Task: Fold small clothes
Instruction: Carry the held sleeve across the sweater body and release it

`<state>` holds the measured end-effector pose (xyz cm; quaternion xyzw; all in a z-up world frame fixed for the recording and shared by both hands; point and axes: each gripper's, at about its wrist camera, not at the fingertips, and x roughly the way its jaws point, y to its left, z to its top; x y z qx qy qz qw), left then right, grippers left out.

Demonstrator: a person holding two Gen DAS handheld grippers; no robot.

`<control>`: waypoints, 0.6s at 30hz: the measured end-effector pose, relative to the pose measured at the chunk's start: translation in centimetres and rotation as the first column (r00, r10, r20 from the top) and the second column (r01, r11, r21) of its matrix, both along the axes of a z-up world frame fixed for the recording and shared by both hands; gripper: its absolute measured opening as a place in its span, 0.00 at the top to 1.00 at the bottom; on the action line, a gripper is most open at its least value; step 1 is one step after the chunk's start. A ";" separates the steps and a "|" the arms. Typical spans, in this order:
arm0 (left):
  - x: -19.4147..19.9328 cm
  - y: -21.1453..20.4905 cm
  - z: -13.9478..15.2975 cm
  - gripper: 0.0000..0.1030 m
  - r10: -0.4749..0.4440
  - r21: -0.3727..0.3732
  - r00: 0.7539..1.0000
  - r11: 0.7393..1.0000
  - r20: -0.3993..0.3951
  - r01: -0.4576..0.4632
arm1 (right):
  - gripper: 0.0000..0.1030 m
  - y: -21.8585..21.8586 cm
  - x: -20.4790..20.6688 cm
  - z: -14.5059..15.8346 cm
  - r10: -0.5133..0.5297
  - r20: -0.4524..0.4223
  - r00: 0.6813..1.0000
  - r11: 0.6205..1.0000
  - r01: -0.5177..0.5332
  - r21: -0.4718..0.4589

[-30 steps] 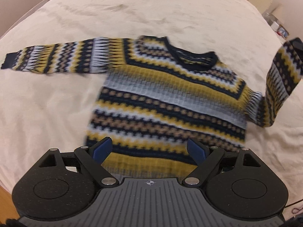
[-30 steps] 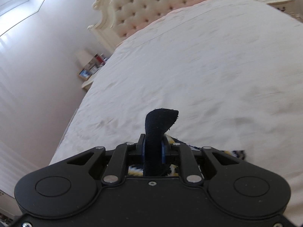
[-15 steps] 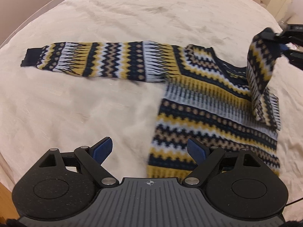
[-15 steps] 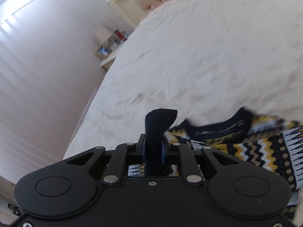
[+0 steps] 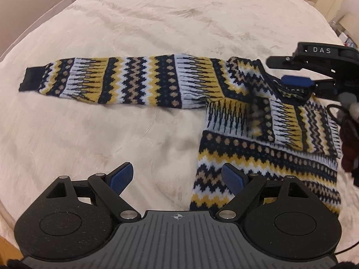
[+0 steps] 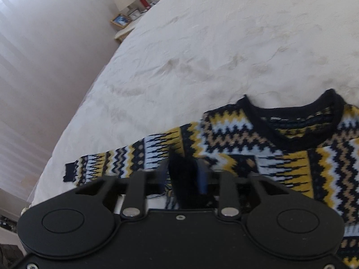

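The patterned sweater (image 5: 258,139) lies flat on the cream bedspread (image 5: 134,22), one sleeve (image 5: 125,83) stretched left, the other folded across its chest to narrow it. The right gripper (image 6: 185,174) is opening, the dark cuff (image 6: 181,179) between its jaws, apparently to drop it. The left gripper (image 5: 177,178) hangs open and empty near the hem.

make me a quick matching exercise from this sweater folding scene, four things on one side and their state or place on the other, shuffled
Things:
1. left gripper
2. right gripper
3. outstretched sleeve
4. folded sleeve

States:
A. lies across the sweater's chest
B. fingers opening, dark cuff between them
C. flat on the bed, away from the body
D. wide open, empty

Pairs: 1-D, 2-B, 3-C, 4-A
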<state>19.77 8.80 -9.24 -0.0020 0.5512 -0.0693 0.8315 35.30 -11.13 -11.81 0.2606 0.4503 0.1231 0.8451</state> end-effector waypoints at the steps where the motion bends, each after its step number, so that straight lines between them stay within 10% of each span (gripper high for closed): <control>1: 0.1 -0.1 0.0 0.17 -0.001 0.001 1.000 1.000 0.003 0.001 | 0.37 0.1 -0.1 0.0 0.007 0.009 1.000 1.000 -0.007 0.005; 18: 3.3 -8.9 -1.9 0.16 -0.152 0.007 0.983 0.988 0.107 0.152 | 0.19 -10.5 -7.3 -3.4 -0.148 -0.068 0.987 0.981 0.138 -0.134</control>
